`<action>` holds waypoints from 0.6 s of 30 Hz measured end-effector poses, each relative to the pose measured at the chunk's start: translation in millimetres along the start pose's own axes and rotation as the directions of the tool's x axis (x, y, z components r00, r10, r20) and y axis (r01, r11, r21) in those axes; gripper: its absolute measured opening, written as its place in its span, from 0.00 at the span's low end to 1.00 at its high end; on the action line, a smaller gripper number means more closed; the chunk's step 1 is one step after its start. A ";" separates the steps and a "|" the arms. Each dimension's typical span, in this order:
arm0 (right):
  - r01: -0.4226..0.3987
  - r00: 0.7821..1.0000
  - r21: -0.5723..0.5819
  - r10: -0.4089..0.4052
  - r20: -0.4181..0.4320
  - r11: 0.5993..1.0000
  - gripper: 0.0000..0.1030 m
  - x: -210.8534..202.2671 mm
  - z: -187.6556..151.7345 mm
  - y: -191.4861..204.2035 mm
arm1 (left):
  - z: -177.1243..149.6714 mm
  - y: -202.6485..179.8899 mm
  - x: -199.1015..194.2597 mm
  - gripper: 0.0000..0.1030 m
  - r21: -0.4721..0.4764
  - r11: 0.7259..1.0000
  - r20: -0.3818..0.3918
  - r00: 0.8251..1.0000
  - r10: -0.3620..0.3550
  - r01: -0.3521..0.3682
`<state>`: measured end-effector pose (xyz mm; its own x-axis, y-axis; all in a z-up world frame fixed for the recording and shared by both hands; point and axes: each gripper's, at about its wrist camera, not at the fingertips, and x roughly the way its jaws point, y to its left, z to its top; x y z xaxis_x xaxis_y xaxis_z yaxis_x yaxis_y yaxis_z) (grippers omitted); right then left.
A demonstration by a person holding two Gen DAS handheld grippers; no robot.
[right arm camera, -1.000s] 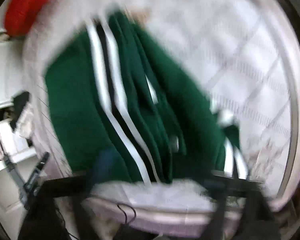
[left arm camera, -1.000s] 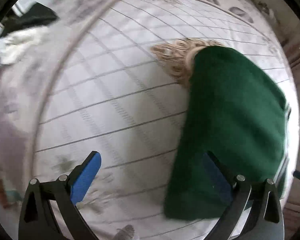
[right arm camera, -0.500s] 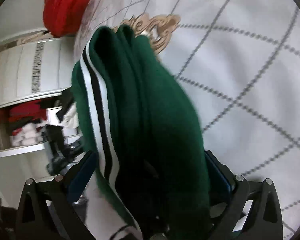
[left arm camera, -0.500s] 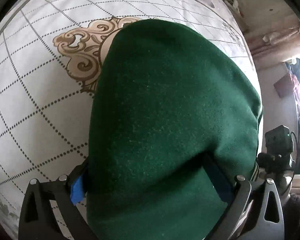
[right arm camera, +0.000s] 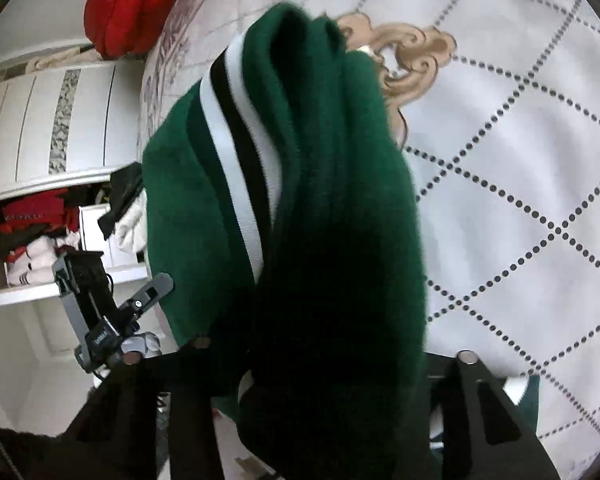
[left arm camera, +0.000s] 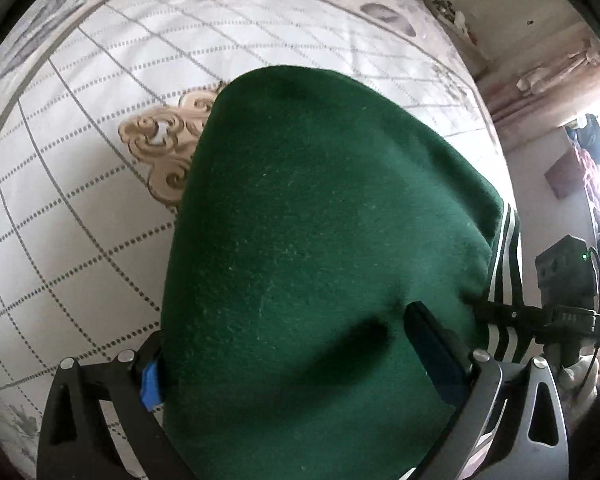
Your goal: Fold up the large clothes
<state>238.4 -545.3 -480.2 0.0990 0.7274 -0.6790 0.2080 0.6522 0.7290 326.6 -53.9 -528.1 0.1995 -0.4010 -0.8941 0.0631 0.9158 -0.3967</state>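
Both grippers (left arm camera: 300, 360) (right arm camera: 312, 356) clamping folded green garment (left arm camera: 320, 220), right jaws just closing, garment covering ornament (left arm camera: 160, 140) on bedspread (left arm camera: 80, 200); red bundle (right arm camera: 132, 4) beyond

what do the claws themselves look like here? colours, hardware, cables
Both match. The left claw has black skeletal fingers with triangular cut-outs, silver pivot bolts at the knuckles and blue pads inside. The right claw shows the same black frame and silver bolts, its pads hidden. From each side view, the other unit shows a grey-black body with a thin cable; a green light glows on the right one.
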 end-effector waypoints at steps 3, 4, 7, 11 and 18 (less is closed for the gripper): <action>0.001 1.000 -0.015 -0.001 0.018 1.000 0.37 -12.2 6.9 12.6 | 4.0 -2.5 -8.9 0.98 0.006 1.000 0.016 1.000 -0.002 0.002; -0.003 1.000 -0.017 0.004 0.019 1.000 0.36 -14.6 9.4 17.3 | 6.9 -4.9 -13.3 0.98 0.011 1.000 0.025 1.000 0.005 -0.005; -0.013 0.999 -0.031 0.014 0.031 0.999 0.36 -29.5 21.7 29.8 | 19.7 -11.9 -23.6 0.98 0.011 1.000 0.045 0.999 0.008 -0.008; -0.027 0.998 -0.038 0.029 0.049 0.999 0.36 -53.5 50.6 47.0 | 52.9 -23.0 -32.7 0.98 0.016 1.000 0.072 0.997 0.005 -0.007; -0.003 0.994 -0.043 0.008 0.107 0.999 0.36 -86.1 163.2 75.9 | 161.5 -32.9 -34.7 0.98 0.021 1.000 0.131 0.991 -0.002 -0.001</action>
<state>404.5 -593.2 -380.6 0.2044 0.7055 -0.6786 0.1657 0.6583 0.7343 475.5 -66.4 -450.4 0.3258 -0.3962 -0.8584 0.0834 0.9165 -0.3913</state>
